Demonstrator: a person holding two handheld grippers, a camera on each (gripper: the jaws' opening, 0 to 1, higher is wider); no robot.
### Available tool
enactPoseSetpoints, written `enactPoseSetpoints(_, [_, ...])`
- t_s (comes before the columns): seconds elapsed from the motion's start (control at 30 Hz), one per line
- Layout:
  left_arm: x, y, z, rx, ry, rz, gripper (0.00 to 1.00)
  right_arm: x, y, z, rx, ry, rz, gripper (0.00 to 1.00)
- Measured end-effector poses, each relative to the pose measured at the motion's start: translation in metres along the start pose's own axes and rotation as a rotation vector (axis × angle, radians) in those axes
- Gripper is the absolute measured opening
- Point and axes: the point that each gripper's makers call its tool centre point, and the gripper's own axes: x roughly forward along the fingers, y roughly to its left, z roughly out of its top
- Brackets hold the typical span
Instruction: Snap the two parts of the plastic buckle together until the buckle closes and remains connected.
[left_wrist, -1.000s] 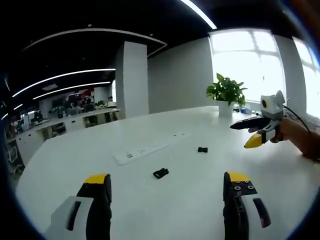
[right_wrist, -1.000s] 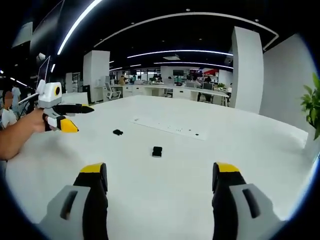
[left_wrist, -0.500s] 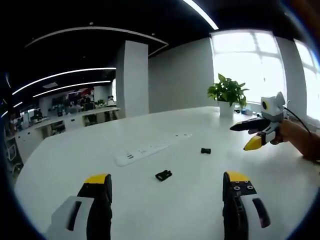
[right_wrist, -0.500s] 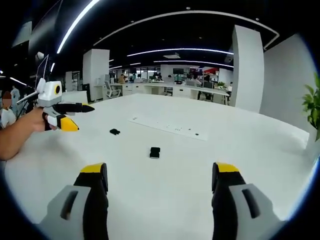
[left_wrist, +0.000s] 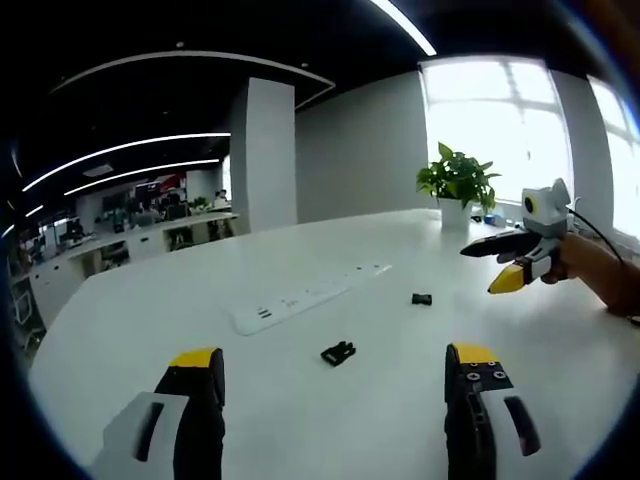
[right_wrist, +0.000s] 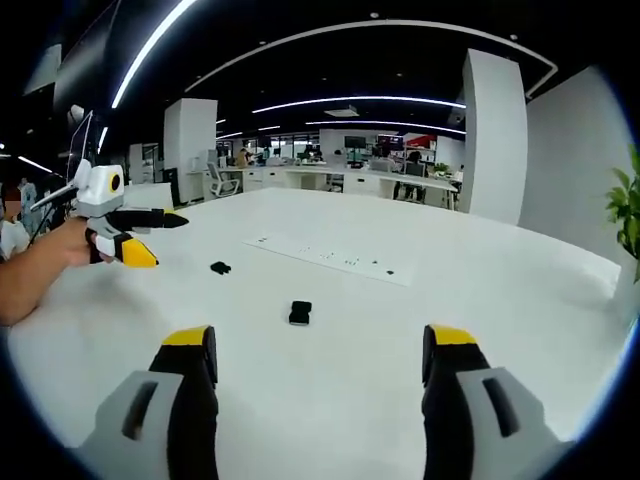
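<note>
Black buckle halves (left_wrist: 339, 353) (left_wrist: 421, 298) apart on white table (left_wrist: 300, 400), ahead of both grippers' spread, empty fingers (left_wrist: 200, 380).

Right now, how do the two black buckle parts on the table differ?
In the left gripper view, the near buckle part lies closer to the left gripper and looks larger; the far buckle part sits nearer the right gripper and looks smaller. In the right gripper view that order flips. Both are black, lie apart on the white table, ungripped; both grippers are open.
</note>
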Motion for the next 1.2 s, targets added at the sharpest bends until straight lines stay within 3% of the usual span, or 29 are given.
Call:
enactPoseSetpoints(0.37, [0.012, 0.003, 0.006, 0.002, -0.006, -0.012, 0.92, 0.012, -0.005, 0.0, -0.002, 0.013, -0.003, 0.84])
enactPoseSetpoints(0.77, [0.022, 0.004, -0.005, 0.032, 0.037, -0.049, 0.91, 0.022, -0.004, 0.001, -0.003, 0.016, 0.007, 0.84])
enactPoseSetpoints(1.2, [0.036, 0.009, -0.001, 0.021, 0.027, -0.086, 0.89, 0.035, -0.01, 0.002, -0.001, 0.02, 0.006, 0.81])
